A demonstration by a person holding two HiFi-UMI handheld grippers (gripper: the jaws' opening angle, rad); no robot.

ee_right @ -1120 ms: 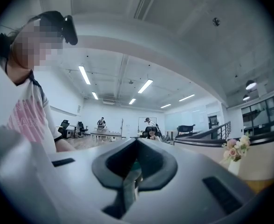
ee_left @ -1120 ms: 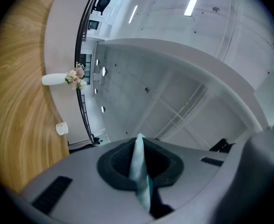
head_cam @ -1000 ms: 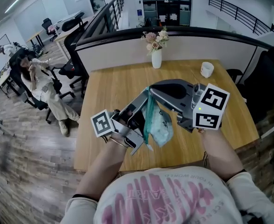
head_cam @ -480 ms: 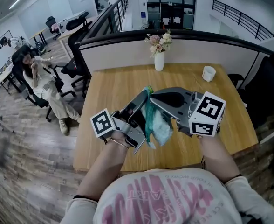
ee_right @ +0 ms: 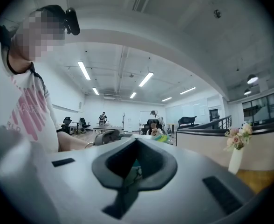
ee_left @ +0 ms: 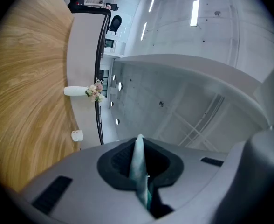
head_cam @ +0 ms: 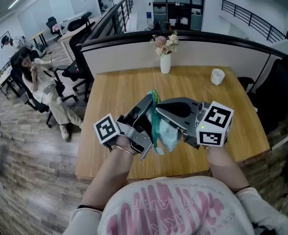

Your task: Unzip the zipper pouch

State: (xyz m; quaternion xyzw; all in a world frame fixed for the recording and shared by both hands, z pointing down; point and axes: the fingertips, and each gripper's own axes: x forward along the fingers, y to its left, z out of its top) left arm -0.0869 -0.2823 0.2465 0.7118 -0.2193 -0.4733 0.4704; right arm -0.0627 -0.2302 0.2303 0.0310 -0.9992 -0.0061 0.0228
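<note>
One pouch [head_cam: 164,132], teal and see-through, hangs in the air over the near half of the surface [head_cam: 118,98], held between two claws and touching nothing below. The left claw [head_cam: 152,98] points up and away from the person; its jaws are pressed together on the pouch's upper edge, which shows as a thin teal strip standing in the gap in the left gripper view. The right claw [head_cam: 158,111] lies about level and points to the left; its jaws are also closed, pinching a bit of teal pouch with a small dark piece by it. Whether that piece is the zipper pull cannot be told. The two claw tips sit just beside each other at the top of the pouch, and its body sags below them.

Each claw carries one marker cube [head_cam: 107,129], two in all. On the far side of the surface stand one white vase [head_cam: 165,62] with flowers and one white cup [head_cam: 217,76], well apart. Beyond the left edge, one person [head_cam: 42,83] sits on an office chair.
</note>
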